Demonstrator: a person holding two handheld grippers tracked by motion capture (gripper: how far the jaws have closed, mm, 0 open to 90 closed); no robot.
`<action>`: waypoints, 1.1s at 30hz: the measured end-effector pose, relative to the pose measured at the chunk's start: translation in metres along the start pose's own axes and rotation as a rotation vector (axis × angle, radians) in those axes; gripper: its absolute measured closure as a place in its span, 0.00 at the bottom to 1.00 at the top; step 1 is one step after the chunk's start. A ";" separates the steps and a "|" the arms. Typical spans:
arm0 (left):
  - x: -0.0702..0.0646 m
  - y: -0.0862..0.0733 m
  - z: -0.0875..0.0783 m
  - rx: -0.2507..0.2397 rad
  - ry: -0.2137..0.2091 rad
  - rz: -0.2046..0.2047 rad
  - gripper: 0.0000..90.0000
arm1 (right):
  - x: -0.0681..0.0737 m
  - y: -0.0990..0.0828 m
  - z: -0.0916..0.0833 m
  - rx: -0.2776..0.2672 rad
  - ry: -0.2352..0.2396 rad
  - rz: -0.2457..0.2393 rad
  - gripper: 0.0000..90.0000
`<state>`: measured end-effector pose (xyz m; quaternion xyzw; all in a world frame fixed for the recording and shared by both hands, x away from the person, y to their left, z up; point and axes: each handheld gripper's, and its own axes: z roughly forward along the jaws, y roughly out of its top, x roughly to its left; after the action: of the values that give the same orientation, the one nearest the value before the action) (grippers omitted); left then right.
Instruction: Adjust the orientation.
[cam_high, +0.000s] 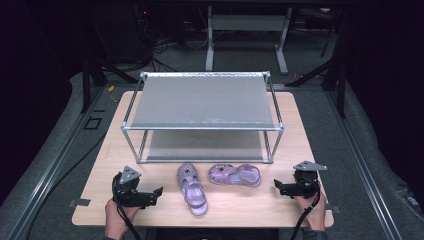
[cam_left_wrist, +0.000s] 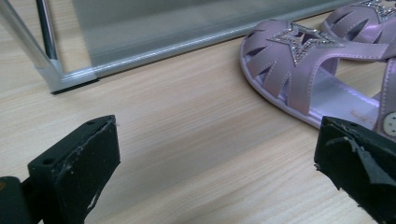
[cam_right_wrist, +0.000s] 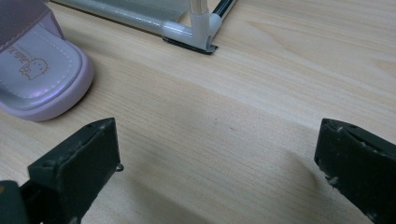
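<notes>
Your left gripper (cam_high: 159, 192) and right gripper (cam_high: 276, 186) rest on the worktop (cam_high: 235, 205), fingers wide apart and empty, flanking two purple sandals (cam_high: 192, 189).

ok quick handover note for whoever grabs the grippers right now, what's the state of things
Left gripper: open, holding nothing, low over the table, pointing at the near sandal.
Right gripper: open, holding nothing, pointing at the heel of the other sandal.
Both purple sandals lie on the table in front of the two-tier shoe rack; the near one points toward the rack, the other lies sideways.
Done: nothing yet; both rack shelves hold nothing.
Left: probably grip each sandal and set the pair on the rack.
</notes>
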<state>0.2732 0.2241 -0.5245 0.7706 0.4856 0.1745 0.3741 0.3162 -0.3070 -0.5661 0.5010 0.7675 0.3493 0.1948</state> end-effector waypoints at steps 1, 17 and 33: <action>-0.002 0.001 0.000 0.004 0.000 0.006 0.01 | 0.000 0.000 0.000 0.003 -0.001 -0.001 0.00; -0.020 0.017 -0.006 0.002 -0.020 0.008 0.00 | 0.000 0.000 0.001 0.004 0.006 0.001 0.01; -0.070 0.036 0.015 0.062 -0.095 0.074 0.09 | 0.000 0.000 0.002 0.008 0.007 0.001 0.03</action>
<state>0.2723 0.1480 -0.5012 0.8065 0.4438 0.1365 0.3661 0.3177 -0.3063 -0.5674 0.5009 0.7694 0.3481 0.1897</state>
